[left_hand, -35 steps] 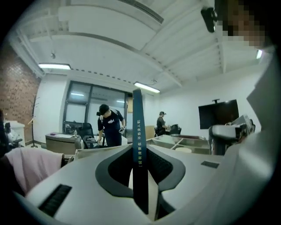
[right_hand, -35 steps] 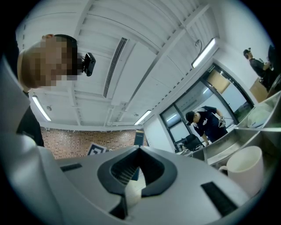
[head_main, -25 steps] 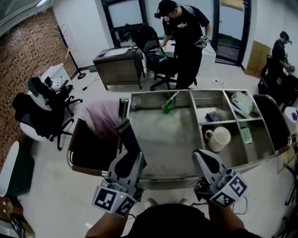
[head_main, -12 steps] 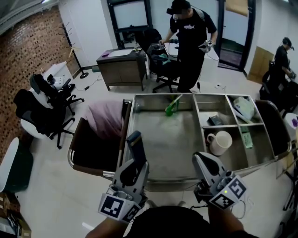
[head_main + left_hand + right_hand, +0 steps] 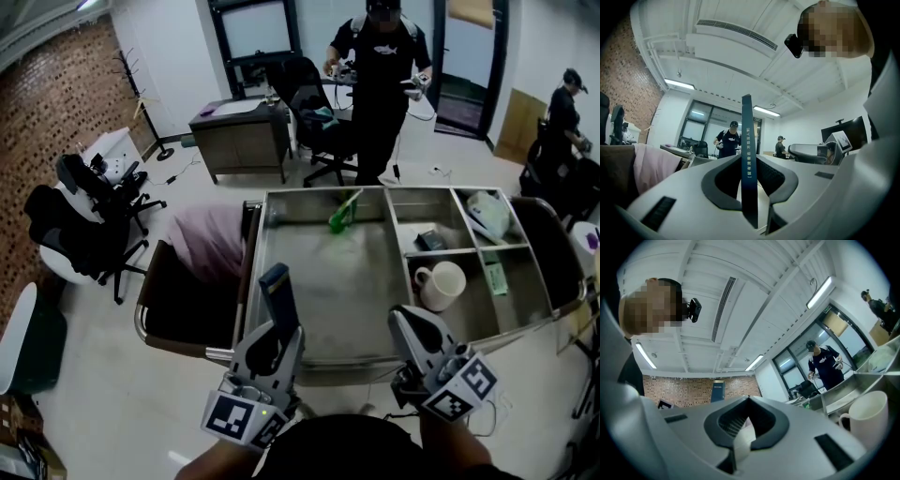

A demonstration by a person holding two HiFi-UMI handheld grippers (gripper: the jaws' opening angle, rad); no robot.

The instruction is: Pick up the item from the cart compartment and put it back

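Left tongs (image 5: 270, 328), tilted up at the cart's (image 5: 356, 358) near-left rim, clamp an upright blue box (image 5: 276, 292); right tongs (image 5: 406, 319) are together, empty. The left has shifted right since before, box straighter

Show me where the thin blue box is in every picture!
Head view: the thin blue box sticks up from the left gripper, lower left of middle.
Left gripper view: dead centre, upright, pinched between the fingers.
Right gripper view: small, left of centre, against the brick wall.
Shared landmark: the standing person in black.
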